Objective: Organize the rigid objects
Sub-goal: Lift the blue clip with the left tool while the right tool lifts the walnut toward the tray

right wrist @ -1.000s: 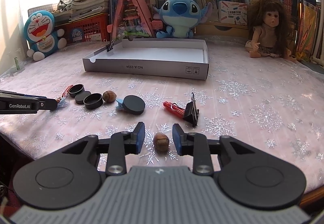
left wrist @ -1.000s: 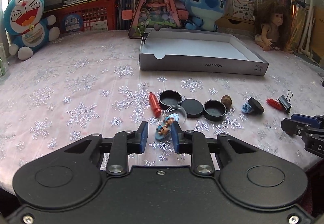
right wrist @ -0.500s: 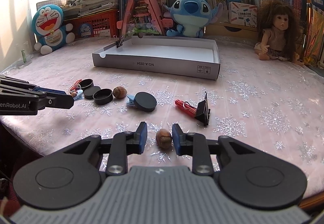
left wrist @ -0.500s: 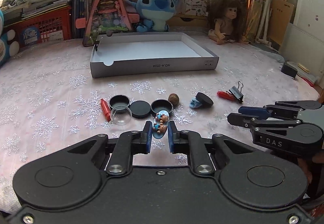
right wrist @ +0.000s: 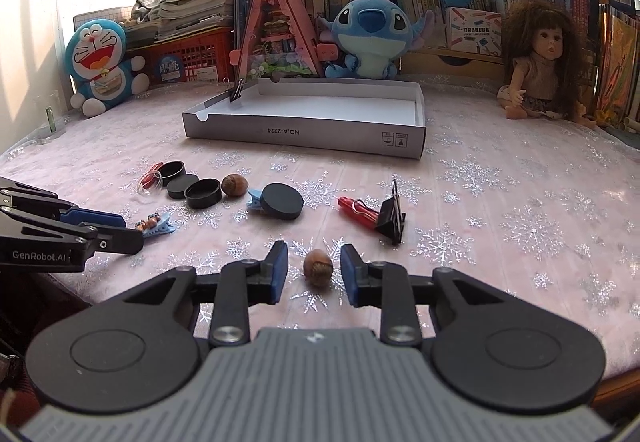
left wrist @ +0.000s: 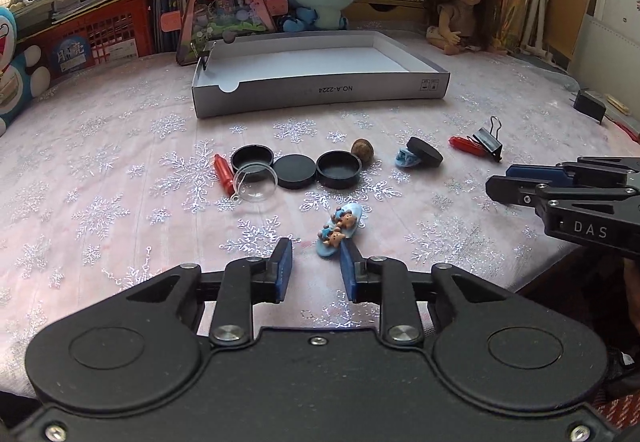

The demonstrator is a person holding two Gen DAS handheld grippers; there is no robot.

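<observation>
Both tongs have just eased open, the left gripper [left wrist: 315,265] short of the bear clip [left wrist: 338,229], the right gripper [right wrist: 313,271] loosely bracketing the hazelnut [right wrist: 317,267], so center each before squeezing.

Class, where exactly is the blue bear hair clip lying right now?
In the left wrist view the bear hair clip lies on the tablecloth, just ahead of the left tongs, nearer than the black lids.

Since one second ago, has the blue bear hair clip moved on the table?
Yes. The blue bear hair clip lay touching the clear dome beside the black caps; now it lies apart, nearer the table's front edge, by the open left gripper.
</observation>
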